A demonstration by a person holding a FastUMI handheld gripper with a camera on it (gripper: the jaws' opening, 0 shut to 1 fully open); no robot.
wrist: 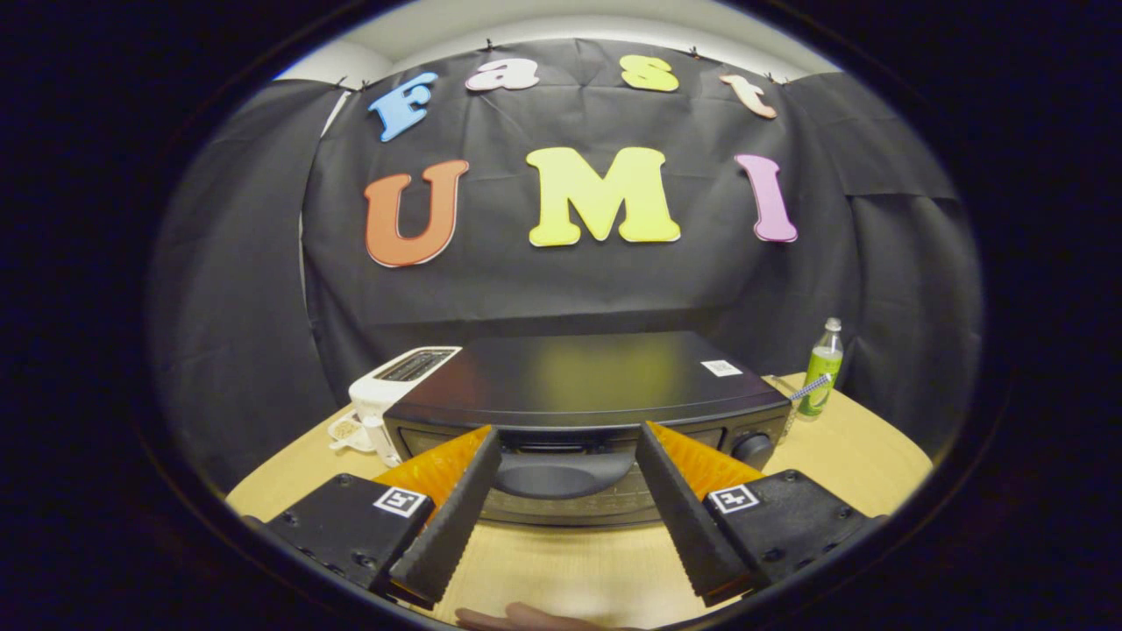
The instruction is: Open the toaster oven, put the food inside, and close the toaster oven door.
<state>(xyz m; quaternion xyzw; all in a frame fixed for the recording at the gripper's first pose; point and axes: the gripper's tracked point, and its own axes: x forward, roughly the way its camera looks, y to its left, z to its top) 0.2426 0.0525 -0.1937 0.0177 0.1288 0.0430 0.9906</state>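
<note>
- Gripper view: the gripper (pixel 568 438) has its two black ribbed fingers (pixel 456 508) spread wide, holding nothing, each base carrying a small square black-and-white marker.
- Between the fingertips and just ahead of them sits the dark handle (pixel 554 479) of the toaster oven (pixel 585 386), its door closed.
- A fingertip of a person's hand (pixel 517 619) shows below the fingers, over the wooden table (pixel 863 456).
- The oven's black top bears a small white sticker (pixel 721 368), too small to read; a knob (pixel 752 449) sits on its right front.
- Left of the oven stands a white toaster (pixel 390 390); right, well beyond it, a green bottle (pixel 822 368) whose label is unreadable.
</note>
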